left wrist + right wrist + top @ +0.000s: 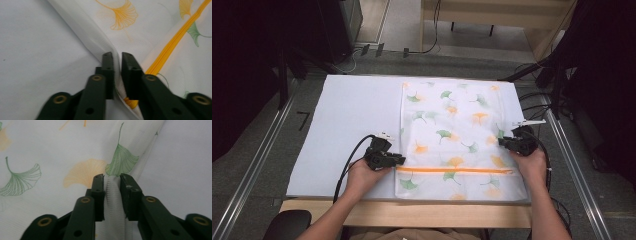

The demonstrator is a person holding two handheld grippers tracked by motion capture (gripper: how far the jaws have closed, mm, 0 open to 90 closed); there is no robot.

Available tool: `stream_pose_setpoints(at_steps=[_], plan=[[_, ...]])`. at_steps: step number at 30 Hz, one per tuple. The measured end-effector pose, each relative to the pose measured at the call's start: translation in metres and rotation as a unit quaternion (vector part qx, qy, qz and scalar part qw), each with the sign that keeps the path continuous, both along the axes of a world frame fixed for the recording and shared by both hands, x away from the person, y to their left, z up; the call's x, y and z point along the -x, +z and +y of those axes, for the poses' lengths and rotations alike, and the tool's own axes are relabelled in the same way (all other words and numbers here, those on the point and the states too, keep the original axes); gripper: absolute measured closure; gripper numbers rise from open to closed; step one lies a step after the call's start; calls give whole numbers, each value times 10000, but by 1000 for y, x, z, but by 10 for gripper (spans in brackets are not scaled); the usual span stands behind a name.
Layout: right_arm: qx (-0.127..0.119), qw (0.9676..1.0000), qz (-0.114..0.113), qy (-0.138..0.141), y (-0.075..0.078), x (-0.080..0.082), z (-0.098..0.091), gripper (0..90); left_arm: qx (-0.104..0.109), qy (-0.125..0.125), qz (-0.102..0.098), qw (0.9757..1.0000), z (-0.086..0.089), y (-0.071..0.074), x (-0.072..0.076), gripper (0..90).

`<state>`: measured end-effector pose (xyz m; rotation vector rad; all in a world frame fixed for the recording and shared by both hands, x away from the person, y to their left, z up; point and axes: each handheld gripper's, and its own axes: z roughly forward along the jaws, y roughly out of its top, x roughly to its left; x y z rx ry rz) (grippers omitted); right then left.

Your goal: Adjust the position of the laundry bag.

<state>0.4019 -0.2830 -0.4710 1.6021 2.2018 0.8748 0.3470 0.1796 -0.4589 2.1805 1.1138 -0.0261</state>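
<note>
both claws are clamped on the bag (452,135), left claw (399,160) at its zip-end edge, right claw (502,142) opposite, long axis running away across the surface (352,120).

Black gripper (117,56) jaws, brass rivets

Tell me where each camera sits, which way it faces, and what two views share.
High view: above the person's side, facing forward and down on the table; forearms, left gripper and right gripper show.
Left gripper view: rides the left gripper, looking along its jaws, pinched on the bag edge by the zipper.
Right gripper view: rides the right gripper, jaws pinching the opposite edge.
All share the bag.
</note>
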Motion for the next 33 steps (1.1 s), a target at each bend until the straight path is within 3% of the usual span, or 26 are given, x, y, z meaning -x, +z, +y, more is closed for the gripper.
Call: stream_pose_setpoints(at_steps=[4, 9, 16, 23, 29, 31, 33], plan=[[-83, 9999, 77, -60, 1, -1, 0, 895, 168, -35, 157, 9997, 3, -2, -4, 893], [-95, 9999, 108, -52, 3, -1, 3, 900, 97, -92, 147, 9998, 4, 0, -5, 900], [-311, 9993, 202, 30, 6, -3, 7, 900, 110, 106, 210, 9997, 19, 4, -7, 900], [-376, 9982, 224, 407, 10, -10, 30, 900, 108, 408, 219, 9989, 48, 13, -7, 900], [-283, 9958, 204, 852, 14, -15, 60, 900, 269, 762, 234, 9965, 83, 21, -4, 900], [-287, 9953, 201, 899, 15, -16, 65, 900, 260, 773, 252, 9963, 87, 21, -3, 900], [-269, 9943, 162, 1020, 16, -18, 77, 900, 116, 803, 197, 9965, 95, 23, -2, 900]])
